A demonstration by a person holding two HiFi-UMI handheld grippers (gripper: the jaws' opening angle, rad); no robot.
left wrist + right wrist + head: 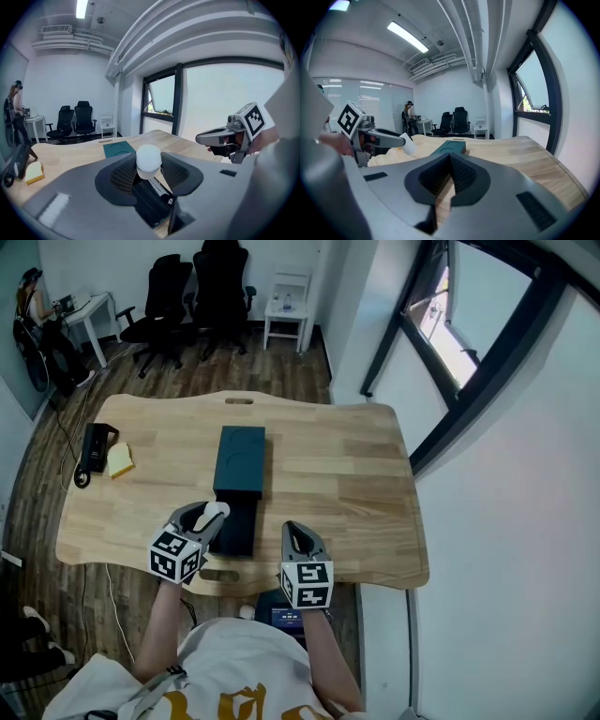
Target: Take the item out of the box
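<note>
My left gripper (212, 515) is shut on a small white item (217, 510) with a rounded top, held just above the open dark box (234, 529) near the table's front edge. In the left gripper view the white item (148, 162) sits pinched between the pads, with the box interior (152, 199) and a thin cable below it. The dark teal lid (240, 460) lies flat just behind the box. To the right of the box, my right gripper (299, 542) hovers over the table, shut with nothing in it. The right gripper view shows the white item (408, 145) in the left gripper.
A black device (95, 446) and a yellow sponge (120, 460) lie at the wooden table's (356, 474) left side. Office chairs (192, 296), small white tables and a person (33, 320) stand at the far end. A window wall (469, 352) runs along the right.
</note>
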